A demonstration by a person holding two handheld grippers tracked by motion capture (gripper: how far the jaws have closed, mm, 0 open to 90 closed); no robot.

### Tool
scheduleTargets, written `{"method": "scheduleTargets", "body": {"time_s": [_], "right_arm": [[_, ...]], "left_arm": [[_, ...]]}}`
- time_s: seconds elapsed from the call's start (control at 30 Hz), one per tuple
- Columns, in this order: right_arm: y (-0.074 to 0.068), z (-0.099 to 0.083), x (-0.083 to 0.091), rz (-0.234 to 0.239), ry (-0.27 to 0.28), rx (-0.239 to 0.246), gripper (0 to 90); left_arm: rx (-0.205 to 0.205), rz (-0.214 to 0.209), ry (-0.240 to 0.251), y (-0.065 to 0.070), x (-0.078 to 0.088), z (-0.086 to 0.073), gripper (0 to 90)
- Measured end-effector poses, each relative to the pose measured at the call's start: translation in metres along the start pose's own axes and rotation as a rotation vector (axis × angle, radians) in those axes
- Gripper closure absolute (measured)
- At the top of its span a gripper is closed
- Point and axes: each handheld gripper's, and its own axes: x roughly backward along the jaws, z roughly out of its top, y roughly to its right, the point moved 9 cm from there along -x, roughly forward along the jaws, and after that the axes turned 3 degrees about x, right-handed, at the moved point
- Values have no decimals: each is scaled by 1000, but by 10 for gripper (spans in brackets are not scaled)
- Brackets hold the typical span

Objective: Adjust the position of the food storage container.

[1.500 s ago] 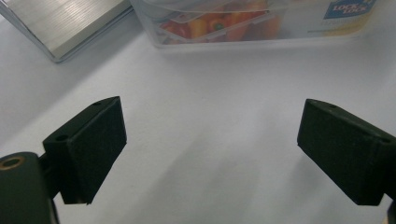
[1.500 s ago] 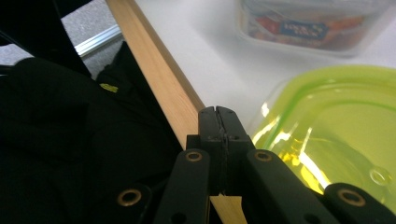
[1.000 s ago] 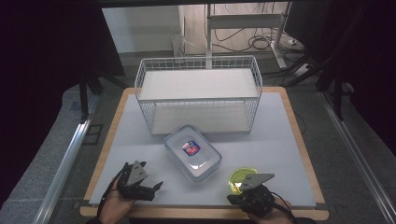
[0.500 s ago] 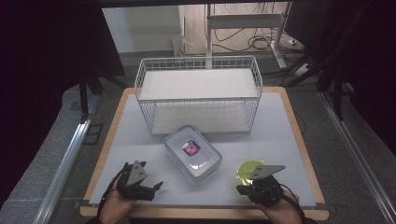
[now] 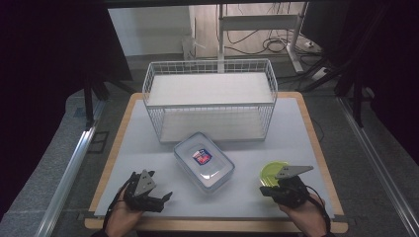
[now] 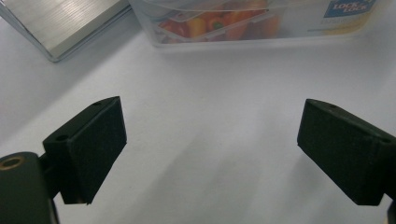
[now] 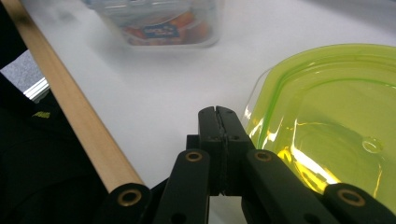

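Observation:
A clear lidded food box (image 5: pixel 203 160) with a blue and red label sits mid-table, and peppers show through its wall (image 6: pixel 224 23). At the front right lies a shallow green translucent dish (image 5: pixel 272 171), large in the right gripper view (image 7: pixel 336 121). My right gripper (image 5: pixel 264 190) is beside the dish's near edge, jaws shut (image 7: pixel 218 112) with nothing between them. My left gripper (image 5: pixel 158 190) rests at the front left, pointing at the box. Its jaws (image 6: pixel 210 116) stand wide open over bare table.
A white wire rack (image 5: pixel 210 98) with two shelves stands at the back of the white table (image 5: pixel 148 148). The wooden front edge (image 7: pixel 70 107) runs close to my right gripper. A brushed metal slab (image 6: pixel 60 23) lies left of the box.
My right gripper has slid to the right along the front edge, uncovering more of the green dish. The left gripper has stayed put.

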Motion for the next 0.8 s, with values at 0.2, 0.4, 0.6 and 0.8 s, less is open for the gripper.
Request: {"method": "scheduleTargets", "body": {"time_s": [0.2, 0.4, 0.6, 0.8], "right_arm": [[15, 0, 3, -18, 9, -20, 900], [33, 0, 7, -50, 20, -41, 900], [55, -2, 13, -85, 40, -88, 900], [43, 5, 13, -100, 54, -33, 900]], "left_arm": [[4, 0, -3, 0, 0, 0, 81], [3, 0, -3, 0, 0, 0, 80], [15, -2, -8, 0, -1, 0, 80], [51, 30, -49, -8, 0, 3, 75]]}}
